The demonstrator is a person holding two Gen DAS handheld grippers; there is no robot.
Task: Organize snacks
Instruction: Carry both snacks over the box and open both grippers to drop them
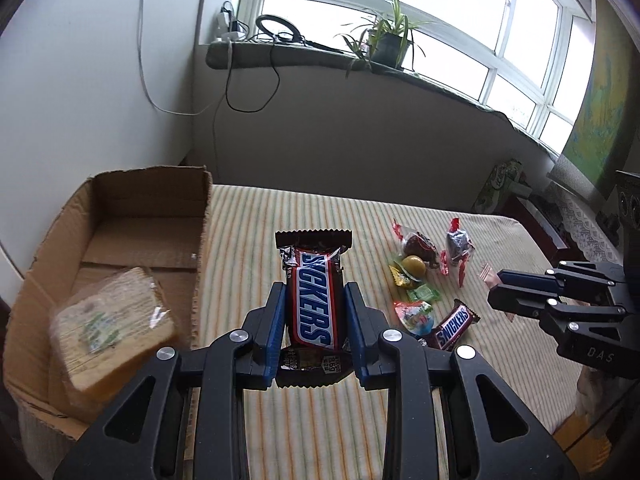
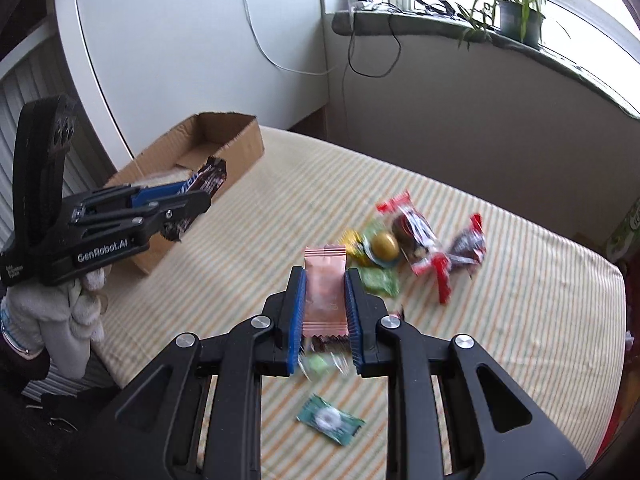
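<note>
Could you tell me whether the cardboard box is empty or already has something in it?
Not empty: the open cardboard box holds one clear-wrapped, bread-like pack lying on its floor; the rest looks bare.

Both cams are fisheyes riding right behind their own claw, tilted down over the striped bed [image 1: 280, 220], close enough that the claw arms fill the bottom of each shot. The left one faces the window [image 1: 440, 20] at 12 o'clock with the cardboard box [image 1: 120, 220] at 9, while the right one sees that box [image 2: 224, 140] up at 10. They share the candy pile [image 1: 424, 272] [image 2: 400, 248], and each catches the other claw at its edge.
</note>
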